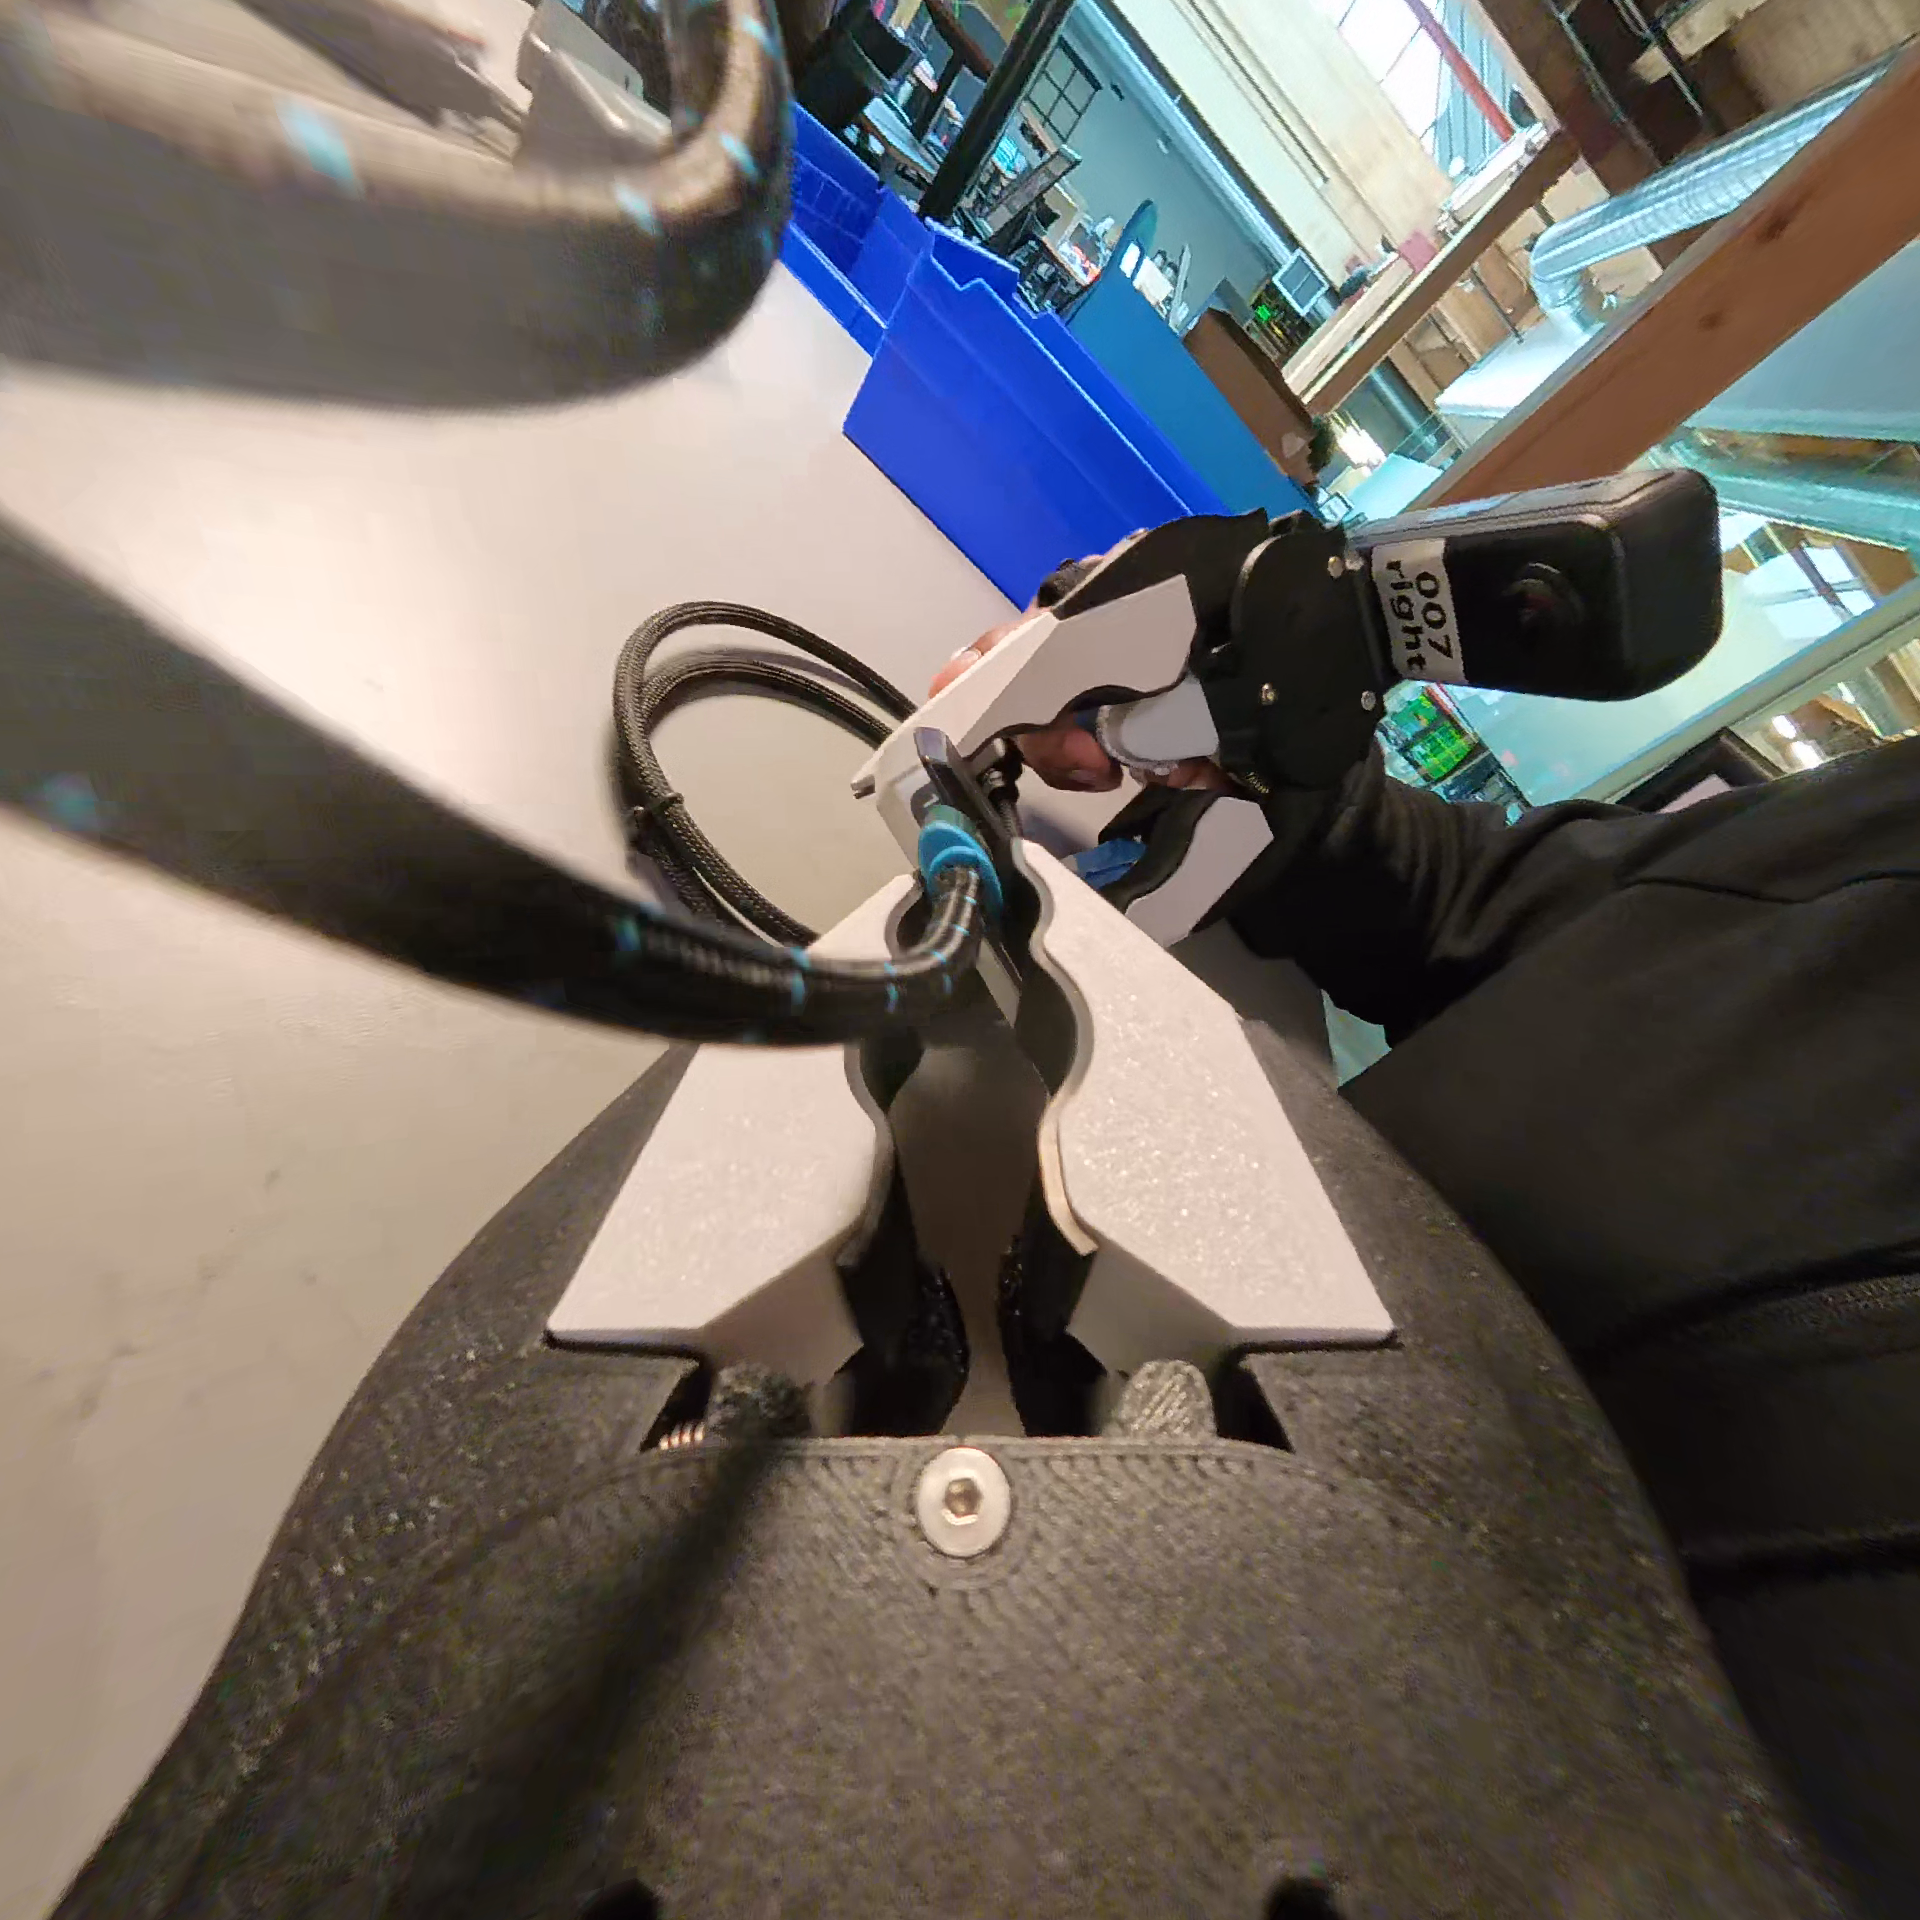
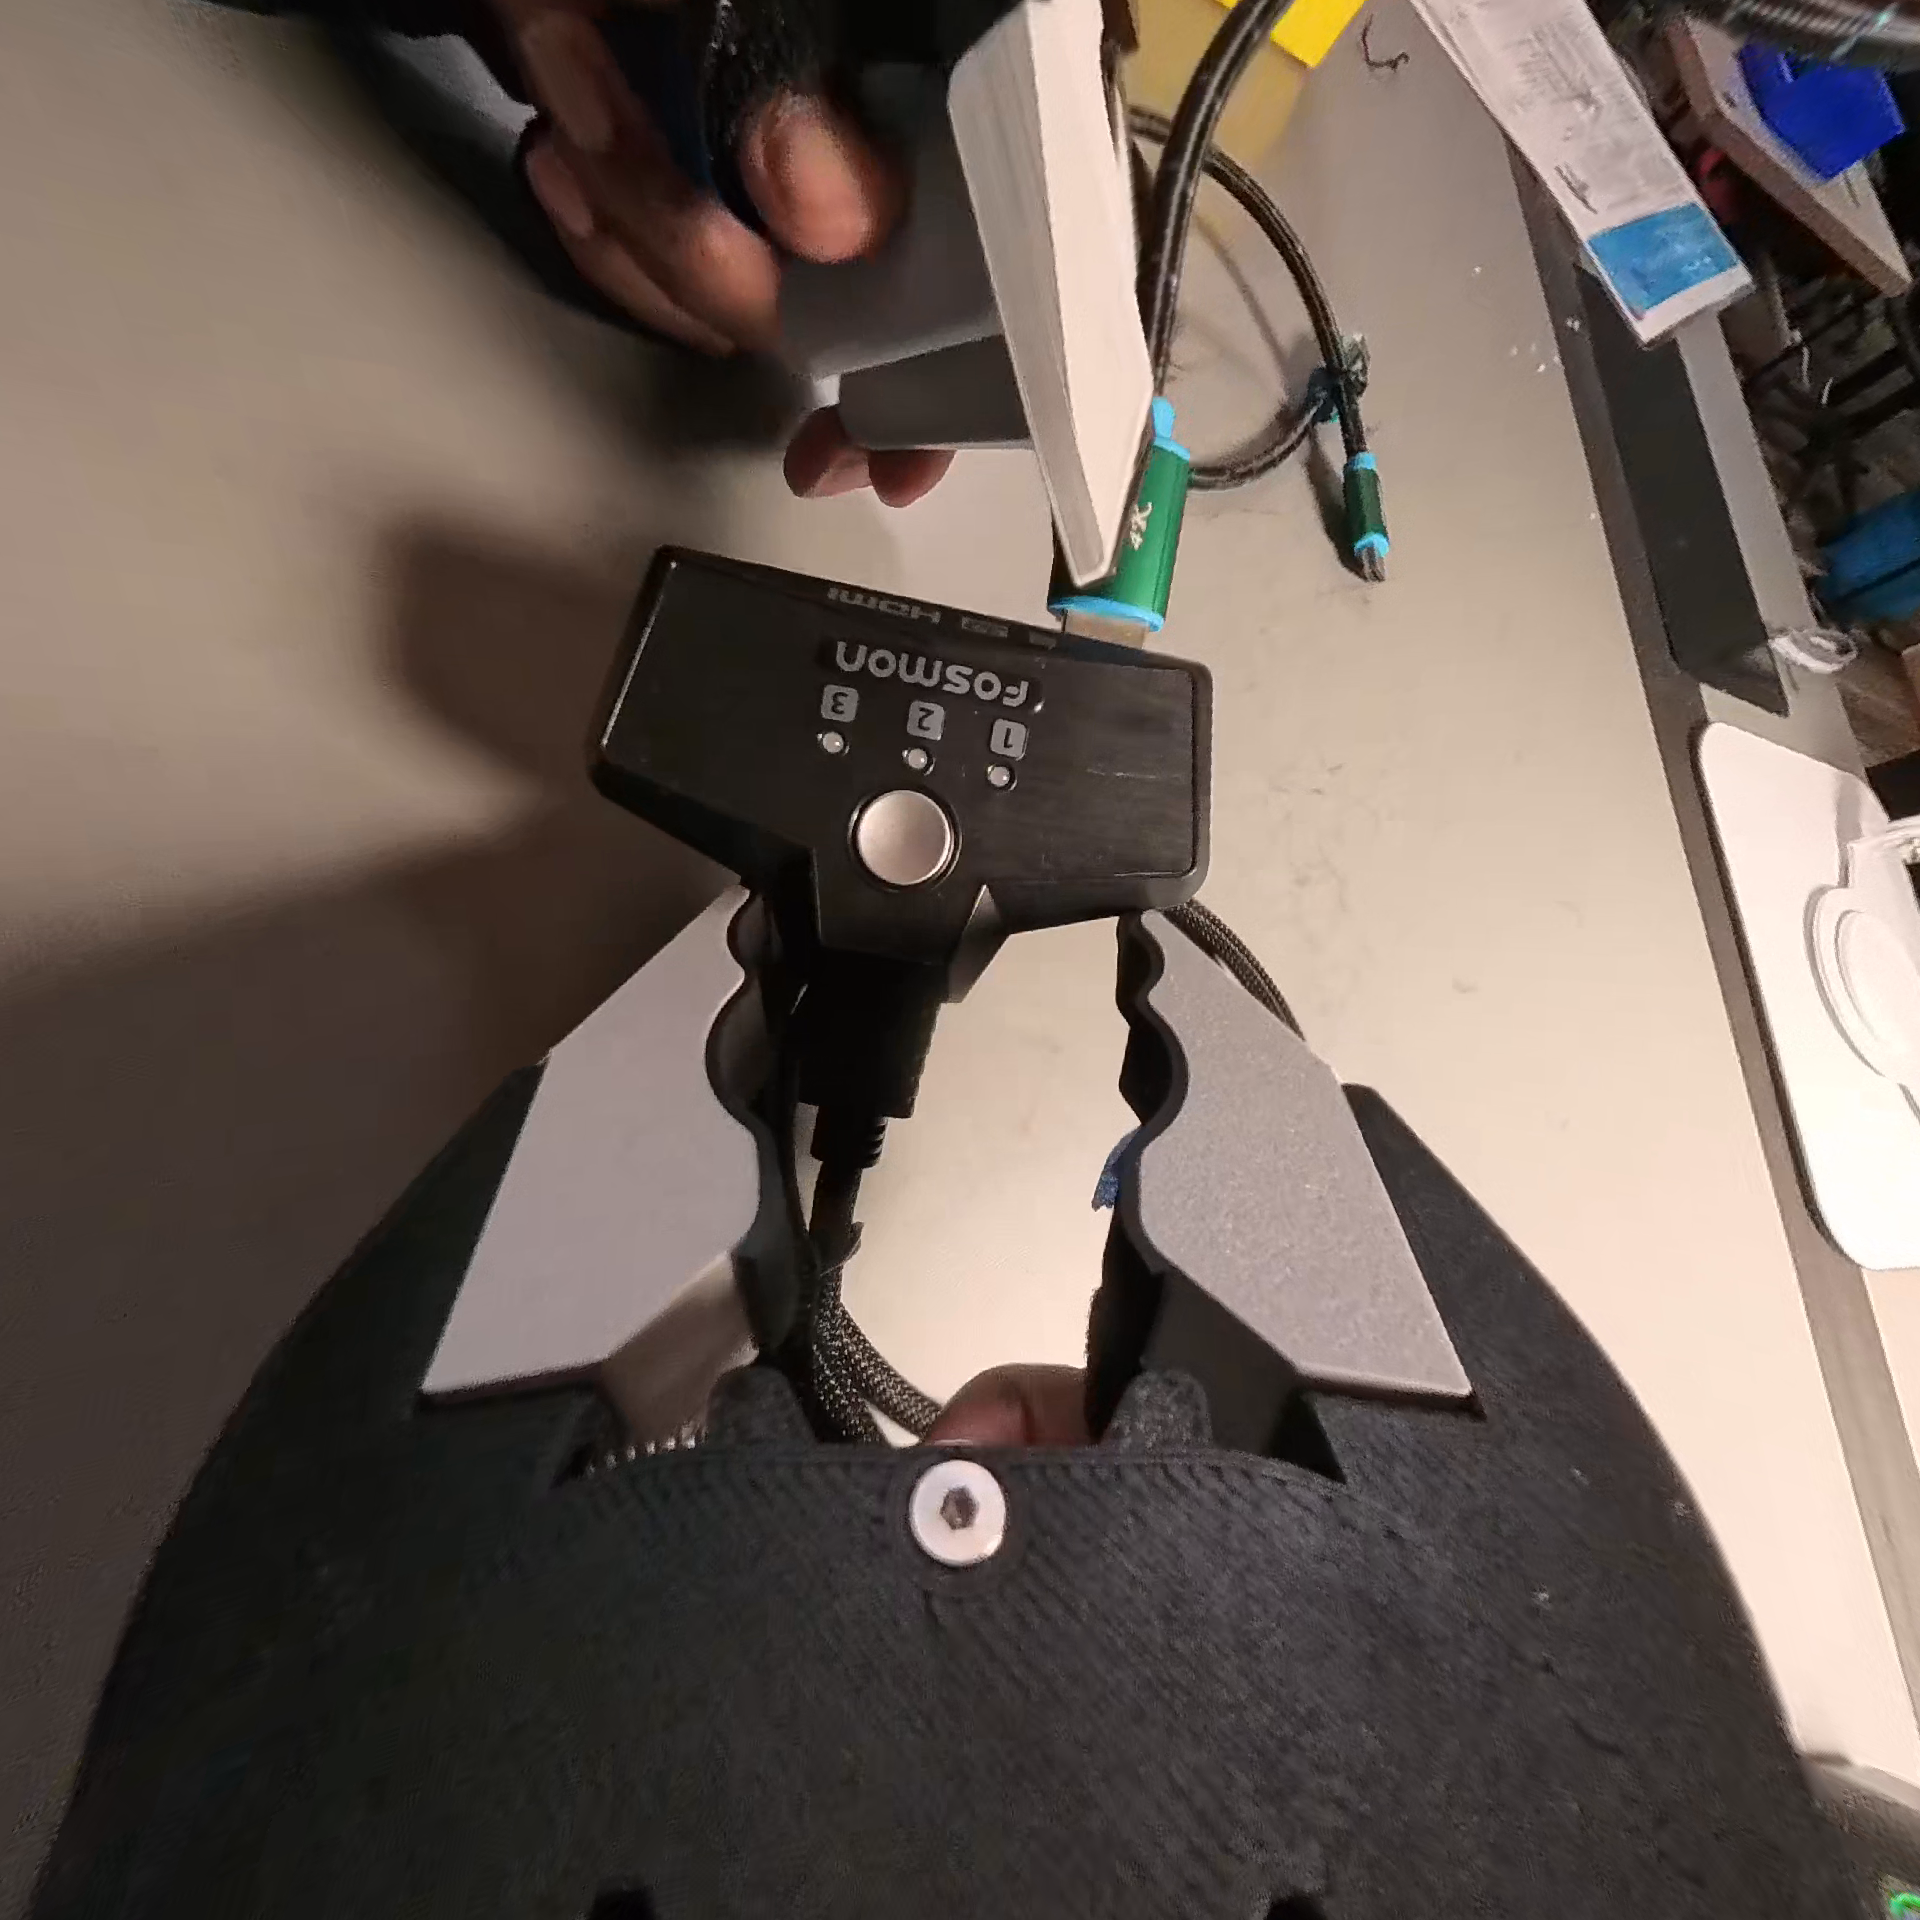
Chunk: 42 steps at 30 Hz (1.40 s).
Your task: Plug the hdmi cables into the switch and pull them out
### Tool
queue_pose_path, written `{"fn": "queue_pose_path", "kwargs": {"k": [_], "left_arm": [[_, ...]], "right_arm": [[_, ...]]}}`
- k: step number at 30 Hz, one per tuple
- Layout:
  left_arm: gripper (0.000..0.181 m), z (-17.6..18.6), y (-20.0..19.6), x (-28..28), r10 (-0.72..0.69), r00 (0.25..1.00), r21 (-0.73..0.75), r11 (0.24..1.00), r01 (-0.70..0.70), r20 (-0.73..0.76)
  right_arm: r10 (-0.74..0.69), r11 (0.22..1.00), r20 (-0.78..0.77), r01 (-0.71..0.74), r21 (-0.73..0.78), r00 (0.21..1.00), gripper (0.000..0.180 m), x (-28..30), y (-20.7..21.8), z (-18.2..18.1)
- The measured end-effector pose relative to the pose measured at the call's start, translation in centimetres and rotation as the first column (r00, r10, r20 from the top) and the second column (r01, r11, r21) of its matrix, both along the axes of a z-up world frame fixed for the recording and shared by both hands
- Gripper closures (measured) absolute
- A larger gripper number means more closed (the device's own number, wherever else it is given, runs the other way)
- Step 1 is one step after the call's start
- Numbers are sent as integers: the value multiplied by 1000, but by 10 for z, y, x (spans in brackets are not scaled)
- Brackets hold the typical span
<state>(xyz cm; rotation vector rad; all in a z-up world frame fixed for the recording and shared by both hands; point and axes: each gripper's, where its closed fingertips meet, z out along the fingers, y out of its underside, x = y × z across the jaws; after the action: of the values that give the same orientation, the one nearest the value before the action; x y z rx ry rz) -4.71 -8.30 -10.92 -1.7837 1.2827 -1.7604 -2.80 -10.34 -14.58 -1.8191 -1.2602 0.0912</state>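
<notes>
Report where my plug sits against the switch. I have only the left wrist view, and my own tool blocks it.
Observer: The green connector in the left tool has its metal tip at a port on the black switch, at the far edge. Bare metal shows, so it is not fully seated.
Operator: Give me the right tool's grip.
Observer: The right tool has its fingers apart, either side of the switch's cable end.
Operator: Name any spare plug.
Observer: A second connector lies loose on the table, beyond the switch.
</notes>
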Motion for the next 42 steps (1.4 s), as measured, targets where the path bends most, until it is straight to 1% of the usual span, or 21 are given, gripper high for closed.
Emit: {"fn": "queue_pose_path", "kwargs": {"k": [3, 4, 7, 14, 15, 16, 17, 18, 20, 23, 24, 26, 28, 29, 31, 32, 33, 35, 36, 39, 42], "left_arm": [[169, 1, -7, -2, -52, 999, -13, 999, 52, 8], [161, 2, -9, -3, -70, 997, -22, 997, 71, 13], [161, 2, -12, -4, -93, 996, -26, 995, 94, 15], [160, 2, -8, -1, -52, 999, -2, 999, 52, 12], [164, 1, -5, 0, -38, 999, 22, 999, 38, -3], [169, -2, -5, -2, -44, 999, 73, 996, 45, -20], [157, -4, -4, -4, -41, 998, 120, 992, 46, -44], [154, -5, -4, -7, -43, 997, 163, 985, 52, -58], [155, -4, -2, -11, -32, 998, 224, 974, 44, -57], [154, -12, 2, -20, -34, 991, 288, 955, 70, -127], [154, -8, 2, -24, -42, 993, 335, 939, 77, -110], [151, 8, 10, -27, -7, 999, 462, 887, 24, -38], [148, 14, 16, -28, 1, 999, 604, 797, 26, -43], [149, 12, 19, -27, 6, 997, 683, 729, 51, -81], [149, -1, 24, -26, -3, 980, 809, 564, 167, -200], [151, -11, 27, -27, -7, 962, 835, 495, 240, -272], [152, -20, 26, -27, -27, 941, 837, 448, 313, -337], [153, -36, 23, -26, -73, 905, 810, 419, 410, -420], [155, -40, 25, -23, -70, 899, 807, 415, 420, -432], [167, -43, 24, -14, -86, 914, 798, 461, 389, -396], [173, -44, 22, -12, -106, 930, 821, 444, 360, -351]], "right_arm": [[33, 999, 1, -33, 7, 999, 115, -1, -4, 3], [38, 999, 1, -38, 11, 999, 115, -1, -5, 4], [54, 998, -8, -54, 14, 999, 115, -2, -7, 4], [48, 999, -36, -48, 9, 998, 116, 1, -4, 3], [35, 999, -59, -34, 11, 998, 133, 3, -2, 5], [10, 1000, -73, -9, 15, 997, 138, 7, 1, 6], [1, 1000, -66, 0, 12, 998, 138, 11, 3, 6], [-4, 1000, -51, 4, 5, 999, 138, 16, 3, 4], [-23, 1000, -3, 23, 0, 1000, 138, 23, 4, -3], [-16, 1000, 53, 16, -9, 998, 138, 28, 3, -12], [-4, 1000, 58, 5, -16, 998, 138, 27, 1, -13], [29, 999, 65, -27, -31, 997, 138, 25, -4, -16], [55, 997, 65, -52, -50, 996, 138, 22, -8, -19], [65, 997, 66, -61, -55, 996, 138, 21, -9, -19], [75, 996, 71, -71, -59, 995, 139, 21, -10, -20], [76, 996, 73, -72, -59, 994, 139, 21, -11, -20], [77, 996, 75, -73, -58, 994, 139, 22, -11, -20], [75, 996, 79, -71, -53, 994, 139, 22, -11, -19], [74, 996, 82, -69, -54, 994, 139, 23, -11, -20], [69, 996, 87, -64, -58, 994, 139, 24, -11, -20], [54, 995, 75, -47, -89, 996, 138, 25, -12, -20]]}}
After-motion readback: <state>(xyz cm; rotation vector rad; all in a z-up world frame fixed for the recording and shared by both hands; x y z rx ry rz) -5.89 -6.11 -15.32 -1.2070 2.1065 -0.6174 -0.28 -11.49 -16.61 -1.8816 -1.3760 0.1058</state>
